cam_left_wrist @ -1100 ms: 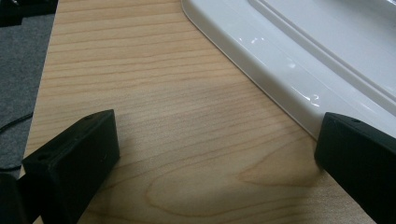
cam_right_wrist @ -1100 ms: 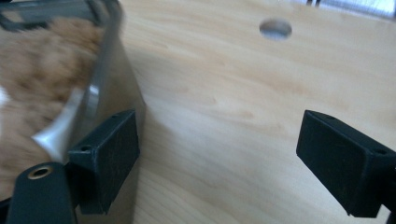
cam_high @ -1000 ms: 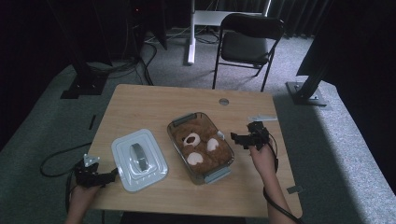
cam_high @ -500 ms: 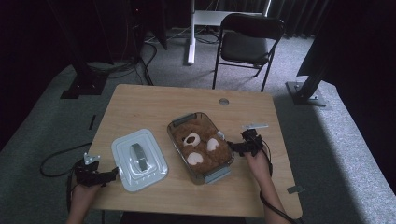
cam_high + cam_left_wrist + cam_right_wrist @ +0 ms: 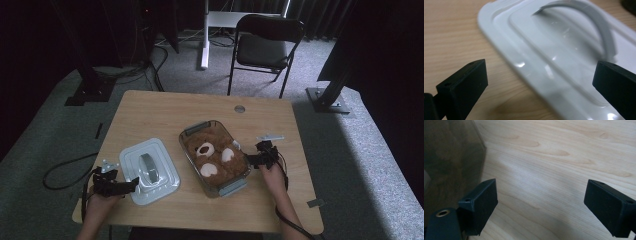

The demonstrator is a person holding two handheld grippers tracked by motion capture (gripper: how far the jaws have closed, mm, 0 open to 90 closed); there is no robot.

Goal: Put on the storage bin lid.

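Left tool (image 5: 536, 82) open over white lid (image 5: 564, 60) — close on its arched handle (image 5: 599, 27), lift level. Right tool (image 5: 541, 205) open, empty, beside glass dish (image 5: 215, 155) w/ teddy bear (image 5: 212, 156).

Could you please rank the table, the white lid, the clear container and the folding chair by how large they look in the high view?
1. Table, clearly the largest.
2. Folding chair, though it stands farther from the camera, so its true rank is unsure.
3. Clear container and white lid look about alike; I would not rank them.
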